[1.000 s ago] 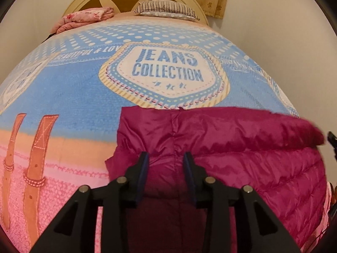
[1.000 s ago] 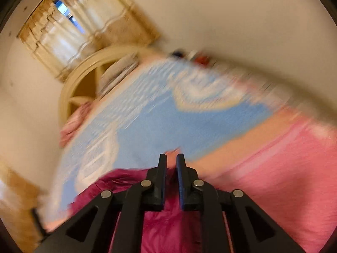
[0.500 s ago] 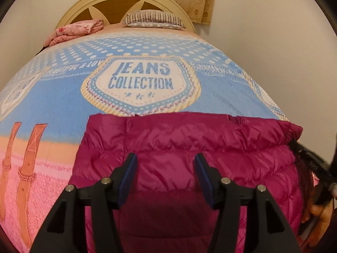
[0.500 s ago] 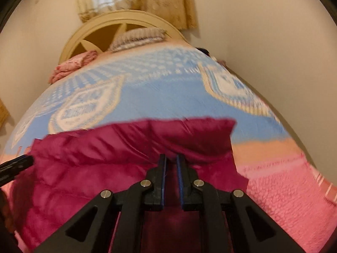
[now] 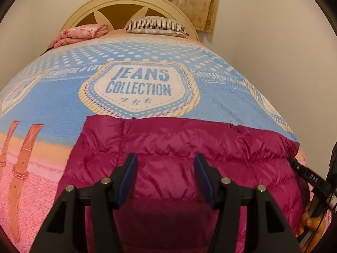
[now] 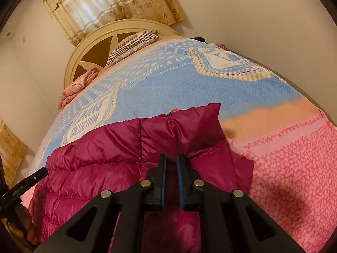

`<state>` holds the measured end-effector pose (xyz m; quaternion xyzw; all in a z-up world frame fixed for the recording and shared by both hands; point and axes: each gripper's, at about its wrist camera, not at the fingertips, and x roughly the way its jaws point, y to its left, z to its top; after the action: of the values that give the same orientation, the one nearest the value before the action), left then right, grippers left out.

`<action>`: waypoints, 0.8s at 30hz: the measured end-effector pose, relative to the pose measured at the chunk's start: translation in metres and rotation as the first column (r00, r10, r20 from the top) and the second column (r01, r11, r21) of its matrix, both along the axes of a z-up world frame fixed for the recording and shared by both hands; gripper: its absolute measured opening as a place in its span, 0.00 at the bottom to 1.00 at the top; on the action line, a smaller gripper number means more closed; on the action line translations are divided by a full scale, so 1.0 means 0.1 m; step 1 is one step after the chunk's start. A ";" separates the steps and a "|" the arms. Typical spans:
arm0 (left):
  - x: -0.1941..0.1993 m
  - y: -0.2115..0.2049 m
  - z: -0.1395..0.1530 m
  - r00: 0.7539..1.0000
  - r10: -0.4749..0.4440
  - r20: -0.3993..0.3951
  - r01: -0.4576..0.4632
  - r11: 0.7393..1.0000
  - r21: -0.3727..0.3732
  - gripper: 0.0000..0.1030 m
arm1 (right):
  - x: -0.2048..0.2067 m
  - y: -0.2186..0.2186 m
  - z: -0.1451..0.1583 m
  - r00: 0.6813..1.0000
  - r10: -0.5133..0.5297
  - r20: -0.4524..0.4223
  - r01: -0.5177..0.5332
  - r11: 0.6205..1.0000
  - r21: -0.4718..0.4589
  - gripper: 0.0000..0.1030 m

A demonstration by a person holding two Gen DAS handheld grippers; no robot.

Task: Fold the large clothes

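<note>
A magenta quilted down jacket [image 5: 185, 147] lies folded on the bed, its far edge straight across the blue part of the cover. My left gripper [image 5: 166, 162] is open and empty, hovering just above the jacket's middle. In the right wrist view the jacket [image 6: 118, 147] fills the lower centre. My right gripper [image 6: 171, 162] has its jaws nearly closed with a narrow gap, over the jacket's right part; whether fabric is pinched between them is unclear. The right gripper also shows at the left wrist view's right edge [image 5: 303, 172].
The bed cover [image 5: 52, 105] is blue with a "JEANS COLLECTION" badge, turning orange and pink toward me. A striped pillow [image 5: 155, 25] and a folded pink blanket [image 5: 82, 33] lie by the cream headboard [image 5: 118, 6]. A wall runs along the bed's right side.
The left gripper has opened wide and drawn back over the jacket. The right gripper swung from the bed toward the jacket and settled over its right part. The jacket now lies flatter.
</note>
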<state>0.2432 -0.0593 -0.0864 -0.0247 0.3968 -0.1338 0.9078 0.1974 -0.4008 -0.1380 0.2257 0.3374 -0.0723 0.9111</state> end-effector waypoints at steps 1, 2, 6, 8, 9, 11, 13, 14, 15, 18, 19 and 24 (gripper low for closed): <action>0.03 0.01 0.01 1.000 0.002 -0.008 -0.002 1.000 -0.020 0.57 | 0.01 0.00 0.00 1.000 0.001 -0.003 -0.001 1.000 0.002 0.09; 0.03 0.01 0.01 1.000 0.001 -0.011 -0.001 0.999 -0.034 0.57 | 0.01 0.01 -0.01 1.000 0.001 -0.007 0.000 1.000 0.002 0.09; -0.01 0.07 0.08 1.000 0.005 -0.015 -0.006 0.997 -0.080 0.57 | 0.03 0.02 -0.02 1.000 0.002 -0.021 -0.003 1.000 -0.019 0.09; -0.08 0.16 0.15 1.000 -0.008 -0.013 0.007 0.994 -0.109 0.57 | 0.03 0.00 -0.05 1.000 0.003 -0.018 -0.003 1.000 -0.003 0.09; -0.11 0.19 0.18 1.000 -0.013 -0.005 0.012 0.994 -0.107 0.57 | 0.02 -0.02 -0.06 1.000 0.002 -0.017 -0.002 1.000 0.007 0.09; -0.21 0.30 0.26 1.000 -0.026 0.016 0.027 0.995 -0.095 0.57 | 0.02 -0.04 -0.08 1.000 0.001 -0.016 -0.001 1.000 0.021 0.09; -0.28 0.40 0.30 0.998 -0.048 0.028 0.051 0.994 -0.094 0.58 | 0.02 -0.04 -0.09 1.000 0.002 -0.016 -0.002 1.000 0.019 0.09; -0.32 0.46 0.32 0.998 -0.059 0.036 0.062 0.994 -0.090 0.58 | 0.02 -0.05 -0.10 1.000 0.001 -0.018 -0.001 1.000 0.020 0.09; -0.35 0.52 0.33 0.997 -0.065 0.044 0.069 0.994 -0.085 0.58 | 0.02 -0.06 -0.10 1.000 0.001 -0.020 -0.001 1.000 0.022 0.09; -0.38 0.71 0.30 0.995 -0.072 0.067 0.078 0.993 -0.090 0.58 | 0.02 -0.05 -0.10 0.999 -0.004 -0.032 0.004 1.000 0.006 0.09; -0.37 0.75 0.29 0.995 -0.073 0.066 0.079 0.992 -0.094 0.59 | 0.03 -0.04 -0.10 0.999 -0.003 -0.039 0.003 1.000 -0.004 0.09; -0.25 1.02 0.14 0.993 -0.100 0.066 0.108 0.987 -0.121 0.67 | 0.10 0.03 -0.13 0.997 -0.014 -0.075 0.008 0.997 -0.074 0.09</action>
<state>0.2183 0.0424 -0.0728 -0.0566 0.3610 -0.2062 0.9077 0.2071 -0.3978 -0.1513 0.1910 0.3674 -0.0983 0.9049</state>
